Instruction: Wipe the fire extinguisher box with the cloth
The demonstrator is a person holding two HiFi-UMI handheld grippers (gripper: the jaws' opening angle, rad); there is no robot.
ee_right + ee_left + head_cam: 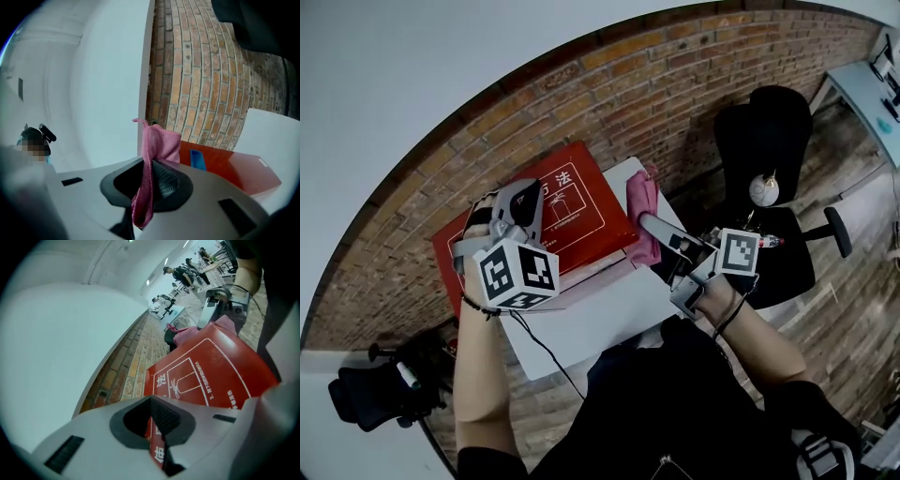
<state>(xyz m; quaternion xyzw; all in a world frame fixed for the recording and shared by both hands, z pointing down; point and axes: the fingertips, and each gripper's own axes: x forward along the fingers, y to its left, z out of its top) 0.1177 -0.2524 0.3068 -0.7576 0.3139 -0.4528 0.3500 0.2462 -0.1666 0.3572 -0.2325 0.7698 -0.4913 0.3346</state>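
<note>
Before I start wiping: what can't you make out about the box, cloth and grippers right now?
- The left gripper on the box: head view, its own body covers any contact; its own view shows only the red face.
- The cloth against the box: head view, the touching side faces away; right gripper view looks past it.
- Box's small print: left gripper view, too small, partly behind that gripper.

Your box (577, 211) at the table's (600, 323) far edge, 12 o'clock, left gripper (528, 202) closed on its edge at 9 o'clock, cloth (643, 199) against its 3 o'clock side, pinched in your right gripper (652, 225), chair (764, 141) at 2 o'clock.
</note>
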